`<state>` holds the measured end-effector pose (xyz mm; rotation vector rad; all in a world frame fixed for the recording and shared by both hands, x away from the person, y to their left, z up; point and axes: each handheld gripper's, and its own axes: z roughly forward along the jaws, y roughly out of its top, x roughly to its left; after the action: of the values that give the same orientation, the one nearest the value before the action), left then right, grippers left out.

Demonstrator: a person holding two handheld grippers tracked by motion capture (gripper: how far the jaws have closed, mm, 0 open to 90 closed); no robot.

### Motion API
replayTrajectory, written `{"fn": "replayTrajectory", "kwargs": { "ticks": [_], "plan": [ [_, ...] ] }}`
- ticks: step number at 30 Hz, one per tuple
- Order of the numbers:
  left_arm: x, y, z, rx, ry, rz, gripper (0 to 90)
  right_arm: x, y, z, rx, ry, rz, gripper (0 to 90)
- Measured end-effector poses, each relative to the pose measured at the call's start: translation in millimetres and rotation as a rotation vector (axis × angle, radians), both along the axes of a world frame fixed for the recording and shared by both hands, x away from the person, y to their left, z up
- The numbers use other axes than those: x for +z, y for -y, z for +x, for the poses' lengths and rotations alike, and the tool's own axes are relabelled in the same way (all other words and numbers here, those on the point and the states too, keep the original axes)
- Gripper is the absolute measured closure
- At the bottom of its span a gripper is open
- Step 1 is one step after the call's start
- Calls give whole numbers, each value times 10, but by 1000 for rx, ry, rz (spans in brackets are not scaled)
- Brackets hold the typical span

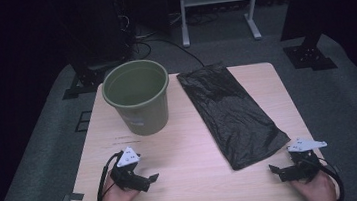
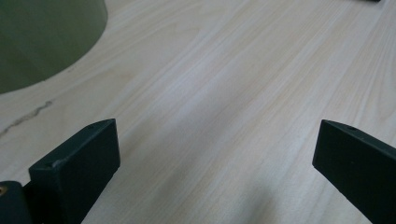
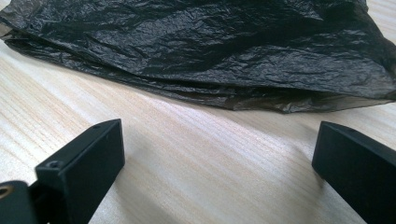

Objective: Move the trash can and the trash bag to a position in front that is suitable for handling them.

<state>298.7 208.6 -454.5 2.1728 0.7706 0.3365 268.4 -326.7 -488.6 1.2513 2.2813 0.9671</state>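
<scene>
both grippers wide open at the near edge, bin and bag untouched

we see a pale wooden table (image 1: 181, 145) with two things on it. a green bin (image 1: 137, 97) stands upright toward the far left corner, its mouth open to the ceiling. a black plastic bag (image 1: 231, 115) lies flat and crinkled beside it, running from the far edge near the middle down toward the near right corner, its near end stopping short of the near edge.

the left gripper (image 1: 147, 180) rests low over the table near the near left corner, held in a hand (image 1: 112, 200) that comes in over the near edge. its jaws stand as far apart as they go, with nothing but bare wood between them. in the left gripper view the curved green wall of the bin (image 2: 44, 39) sits at the top left, apart from the jaws.

the right gripper (image 1: 276, 170) sits by the near right corner, held in the other hand (image 1: 319, 186). its jaws are also spread fully and grip nothing. in the right gripper view the crumpled near end of the bag (image 3: 210, 51) lies just ahead of the open jaws, with a strip of bare table between them and the plastic. from above, the gripper is near the bag's near corner but not touching it
</scene>
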Motion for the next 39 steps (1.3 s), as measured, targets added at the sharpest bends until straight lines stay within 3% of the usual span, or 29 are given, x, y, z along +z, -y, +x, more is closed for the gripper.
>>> {"fn": "replayTrajectory", "kwargs": {
  "ticks": [26, 39],
  "plan": [
    [668, -168, 197, 53, 10, -17, 0, 0, 0, 0, 0, 0, -1, 9],
    [1139, -248, 346, 63, 36, -26, 0, 0, 0, 0, 0, 0, -1, 9]
  ]
}}
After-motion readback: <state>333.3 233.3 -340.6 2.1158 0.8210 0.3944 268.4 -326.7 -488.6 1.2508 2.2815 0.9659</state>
